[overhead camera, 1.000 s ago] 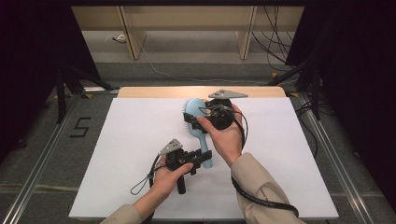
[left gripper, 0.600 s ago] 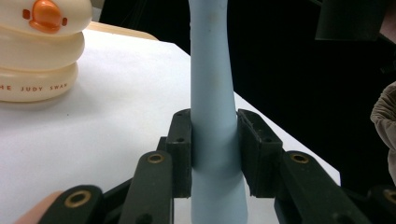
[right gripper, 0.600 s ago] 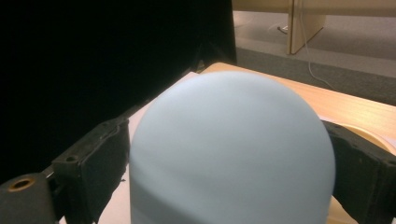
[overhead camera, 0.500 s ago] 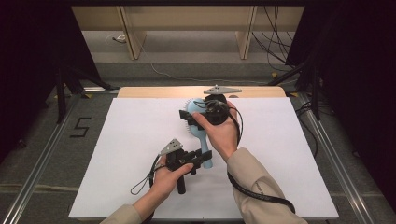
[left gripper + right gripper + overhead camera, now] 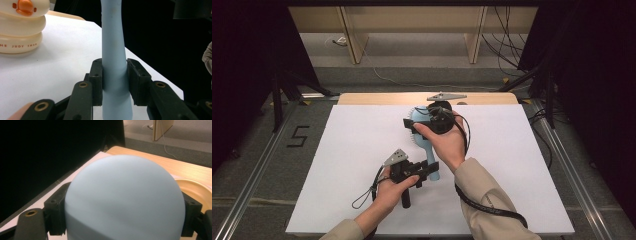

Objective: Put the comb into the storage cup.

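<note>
Between the left gripper's jaws, clamped tight: narrow handle of the pale blue plastic hairbrush. Either side of its round head, the right gripper's jaws, just closing in, pads apparently touching. Mid-handover, probably; next, firm right grip before left release.

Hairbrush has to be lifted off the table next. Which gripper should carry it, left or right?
Left. The left gripper is clamped on the hairbrush handle; the right gripper's jaws flank the wide head, a less sure hold.
</note>
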`<state>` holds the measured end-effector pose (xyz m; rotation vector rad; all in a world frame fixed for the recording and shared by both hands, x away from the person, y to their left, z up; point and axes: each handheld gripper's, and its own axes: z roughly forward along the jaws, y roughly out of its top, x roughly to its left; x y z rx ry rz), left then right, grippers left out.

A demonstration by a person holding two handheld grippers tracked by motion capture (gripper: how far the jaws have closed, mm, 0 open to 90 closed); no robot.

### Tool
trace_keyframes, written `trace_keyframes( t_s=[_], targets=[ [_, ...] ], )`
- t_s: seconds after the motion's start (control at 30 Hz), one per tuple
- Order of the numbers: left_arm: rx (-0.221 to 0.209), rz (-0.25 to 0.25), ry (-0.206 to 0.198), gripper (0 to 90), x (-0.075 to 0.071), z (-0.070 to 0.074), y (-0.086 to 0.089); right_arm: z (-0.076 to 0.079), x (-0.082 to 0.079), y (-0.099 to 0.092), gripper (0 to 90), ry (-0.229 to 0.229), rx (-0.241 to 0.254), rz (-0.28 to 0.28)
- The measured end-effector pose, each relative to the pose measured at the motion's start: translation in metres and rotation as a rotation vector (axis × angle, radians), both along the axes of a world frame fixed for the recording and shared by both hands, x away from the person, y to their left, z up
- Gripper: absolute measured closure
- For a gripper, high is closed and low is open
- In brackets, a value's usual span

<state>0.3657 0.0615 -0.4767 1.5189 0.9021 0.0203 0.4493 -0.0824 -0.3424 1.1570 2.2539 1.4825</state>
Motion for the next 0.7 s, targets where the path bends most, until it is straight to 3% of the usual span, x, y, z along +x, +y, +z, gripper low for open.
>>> trace_keyframes(
  t_s=[0.3, 0.7],
  targets=[
    [0.03, 0.006, -0.019, 66.6, 0.0003, -0.0003, 0.0003, 0.0013, -0.0028, 0.0028, 20.6, -0.003, -0.025, -0.002],
    [0.066, 0.027, -0.069, 64.0, 0.0008, 0.0052, 0.0033, -0.0002, -0.0069, 0.0026, 20.9, -0.016, -0.007, -0.016]
  ],
)
